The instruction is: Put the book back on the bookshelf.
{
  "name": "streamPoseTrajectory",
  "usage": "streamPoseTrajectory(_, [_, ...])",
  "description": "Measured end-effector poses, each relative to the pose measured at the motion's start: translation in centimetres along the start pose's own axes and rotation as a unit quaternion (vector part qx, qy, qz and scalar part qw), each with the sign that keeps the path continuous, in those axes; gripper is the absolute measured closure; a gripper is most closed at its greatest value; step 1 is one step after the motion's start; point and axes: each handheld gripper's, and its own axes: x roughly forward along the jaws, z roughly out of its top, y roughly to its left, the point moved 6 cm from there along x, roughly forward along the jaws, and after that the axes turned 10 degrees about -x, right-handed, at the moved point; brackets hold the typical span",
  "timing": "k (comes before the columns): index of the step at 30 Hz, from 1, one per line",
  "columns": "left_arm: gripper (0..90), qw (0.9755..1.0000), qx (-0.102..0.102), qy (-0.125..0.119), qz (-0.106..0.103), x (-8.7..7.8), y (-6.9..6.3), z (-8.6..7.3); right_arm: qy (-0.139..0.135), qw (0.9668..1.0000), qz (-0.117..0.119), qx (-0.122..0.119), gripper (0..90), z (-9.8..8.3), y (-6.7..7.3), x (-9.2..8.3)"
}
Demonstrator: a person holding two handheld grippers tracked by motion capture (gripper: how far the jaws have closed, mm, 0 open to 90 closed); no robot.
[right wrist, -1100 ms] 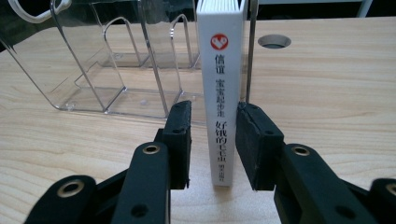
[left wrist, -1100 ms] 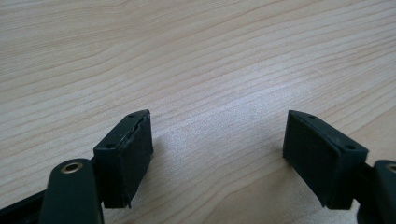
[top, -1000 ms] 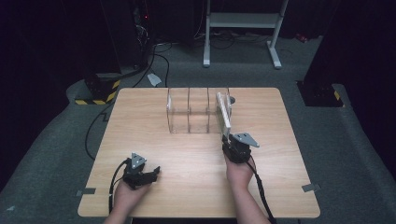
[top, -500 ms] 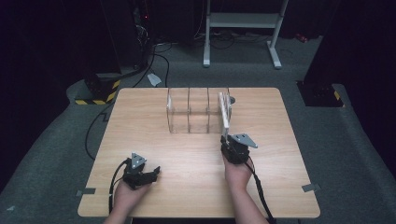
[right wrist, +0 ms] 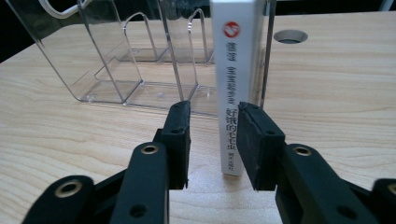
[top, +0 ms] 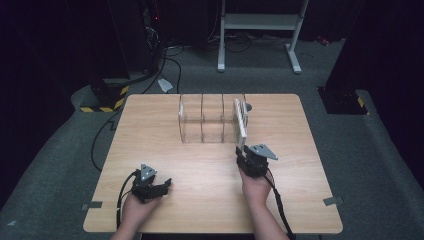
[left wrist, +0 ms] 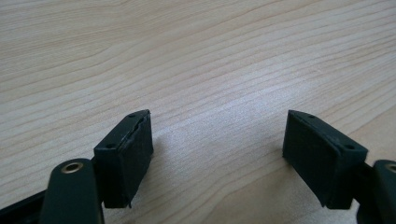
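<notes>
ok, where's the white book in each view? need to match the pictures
High view: the white book stands on edge at the right end of the clear rack, just ahead of the right gripper.
Left gripper view: not in it; bare wooden table between open jaws.
Right gripper view: upper centre, spine facing the camera, between the jaws, with a gap on one side.
Shared landmark: the light wood tabletop.

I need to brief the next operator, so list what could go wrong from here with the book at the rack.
1. The right gripper straddles the thin white book's spine with a gap at the left jaw; closing off-centre could twist the book.
2. The book stands in the end slot of the clear acrylic divider rack, its near end sticking out; a sideways pull could drag or tip the light rack.
3. The left gripper rests open on the wooden table, far away, so nothing steadies the rack.
</notes>
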Motion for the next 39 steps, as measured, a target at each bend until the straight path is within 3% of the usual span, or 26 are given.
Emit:
streamPoseTrajectory(3, [24.4, 1.0, 0.0, 0.0, 0.0, 0.0, 0.0, 0.0, -0.003, 1.0, 0.008, -0.003, 68.3, 0.2, -0.1, -0.3])
streamPoseTrajectory(10, [24.5, 1.0, 0.0, 0.0, 0.0, 0.0, 0.0, 0.0, -0.015, 0.9998, -0.011, -0.002, 69.0, 0.8, -0.9, -0.6])
streamPoseTrajectory(19, [24.5, 1.0, 0.002, 0.0, -0.002, 0.0, 0.0, 0.0, -0.016, 0.9997, -0.011, -0.013, 69.5, 1.4, -1.4, -0.4])
streamPoseTrajectory(30, [24.5, 1.0, 0.002, -0.001, -0.002, 0.0, 0.0, 0.0, -0.013, 0.9998, -0.013, -0.008, 72.5, 1.8, -1.1, 0.1])
streamPoseTrajectory(39, [24.5, 1.0, 0.002, 0.0, -0.002, 0.0, 0.0, 0.0, -0.014, 0.9993, -0.034, 0.005, 73.3, 1.9, -0.9, 0.4])
